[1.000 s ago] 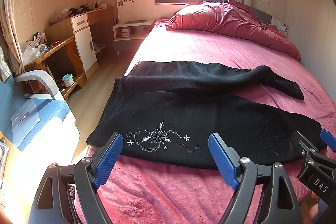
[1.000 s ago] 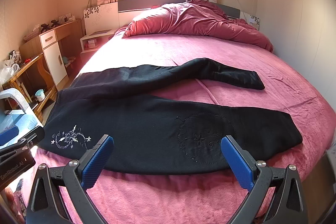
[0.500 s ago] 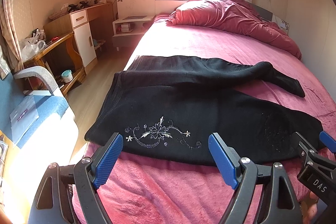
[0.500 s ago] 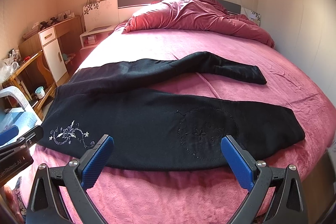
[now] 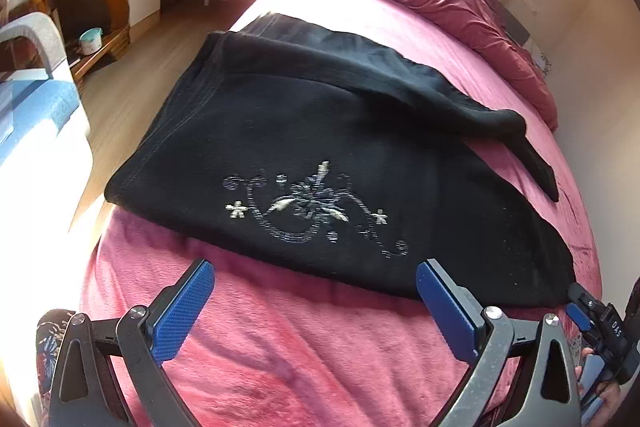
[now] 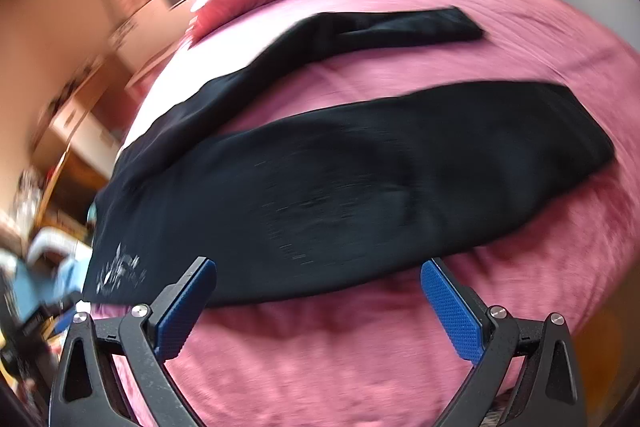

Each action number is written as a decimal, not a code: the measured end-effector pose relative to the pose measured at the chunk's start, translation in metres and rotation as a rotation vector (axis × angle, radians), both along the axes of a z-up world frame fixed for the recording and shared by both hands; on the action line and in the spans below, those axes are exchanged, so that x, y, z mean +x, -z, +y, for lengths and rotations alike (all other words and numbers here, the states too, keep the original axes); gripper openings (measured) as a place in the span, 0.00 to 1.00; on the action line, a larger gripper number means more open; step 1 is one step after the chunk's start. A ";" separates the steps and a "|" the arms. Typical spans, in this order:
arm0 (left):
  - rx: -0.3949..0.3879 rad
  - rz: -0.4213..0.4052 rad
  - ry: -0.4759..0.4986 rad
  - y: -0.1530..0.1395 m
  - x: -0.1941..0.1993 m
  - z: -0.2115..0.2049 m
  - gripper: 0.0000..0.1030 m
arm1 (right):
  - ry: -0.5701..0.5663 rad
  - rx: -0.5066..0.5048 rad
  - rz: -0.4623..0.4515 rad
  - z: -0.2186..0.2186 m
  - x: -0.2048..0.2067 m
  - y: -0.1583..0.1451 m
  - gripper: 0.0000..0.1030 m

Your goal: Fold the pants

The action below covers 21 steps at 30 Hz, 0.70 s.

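Black pants (image 5: pixel 320 131) lie flat across the bed (image 5: pixel 312 347), filling mid-frame. Left gripper (image 5: pixel 314 301) and right gripper (image 6: pixel 318 301), lower frame, gape wide, empty, above the near hem.

Black embroidered pants (image 5: pixel 320 131) lie flat, legs spread apart.

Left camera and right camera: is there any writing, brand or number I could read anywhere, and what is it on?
"DAS", printed on the right gripper at the left view's edge.
The silver design on the pants is a flower pattern, not lettering.
Right view: too blurred; nothing readable.
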<state>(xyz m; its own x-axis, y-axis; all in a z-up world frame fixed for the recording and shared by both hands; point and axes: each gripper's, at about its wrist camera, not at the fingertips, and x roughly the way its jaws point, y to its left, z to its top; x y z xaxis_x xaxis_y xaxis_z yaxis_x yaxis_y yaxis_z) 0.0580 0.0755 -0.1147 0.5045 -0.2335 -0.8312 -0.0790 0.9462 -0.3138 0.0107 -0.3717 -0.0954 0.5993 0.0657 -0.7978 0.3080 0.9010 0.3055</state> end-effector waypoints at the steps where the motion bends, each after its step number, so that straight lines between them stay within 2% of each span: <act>1: 0.003 0.018 -0.009 0.005 0.002 0.006 1.00 | 0.048 0.014 0.004 -0.020 -0.005 0.003 1.00; 3: -0.040 0.059 -0.027 0.014 0.006 0.020 1.00 | 0.160 0.070 0.004 -0.061 -0.016 0.012 0.98; 5: -0.031 0.088 -0.070 0.023 0.008 0.033 0.96 | 0.265 0.125 0.007 -0.098 -0.025 0.024 0.87; 7: -0.020 0.126 -0.105 0.030 0.010 0.042 0.81 | 0.367 0.183 0.017 -0.132 -0.033 0.038 0.79; 9: -0.045 0.142 -0.125 0.037 0.011 0.053 0.67 | 0.449 0.223 0.025 -0.158 -0.038 0.049 0.73; 11: -0.091 0.142 -0.158 0.041 0.010 0.063 0.58 | 0.520 0.277 0.016 -0.184 -0.040 0.061 0.69; 12: -0.113 0.133 -0.172 0.040 0.010 0.068 0.58 | 0.552 0.298 0.018 -0.193 -0.040 0.065 0.69; 14: -0.146 0.125 -0.195 0.042 0.011 0.075 0.57 | 0.588 0.346 0.001 -0.209 -0.035 0.073 0.68; 18: -0.226 0.143 -0.236 0.047 0.017 0.087 0.56 | 0.609 0.330 -0.003 -0.230 -0.014 0.075 0.67; 19: -0.227 0.140 -0.245 0.047 0.018 0.089 0.54 | 0.604 0.312 0.004 -0.234 -0.006 0.074 0.62; 21: -0.241 0.133 -0.257 0.048 0.021 0.094 0.42 | 0.602 0.281 0.024 -0.237 0.001 0.075 0.56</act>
<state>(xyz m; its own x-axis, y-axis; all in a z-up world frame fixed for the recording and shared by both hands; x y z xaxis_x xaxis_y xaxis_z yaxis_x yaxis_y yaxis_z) 0.0794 0.1697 -0.1629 0.4639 -0.3104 -0.8297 -0.3593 0.7902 -0.4965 0.0114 -0.6085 -0.1706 0.5785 -0.0678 -0.8129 0.7423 0.4569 0.4901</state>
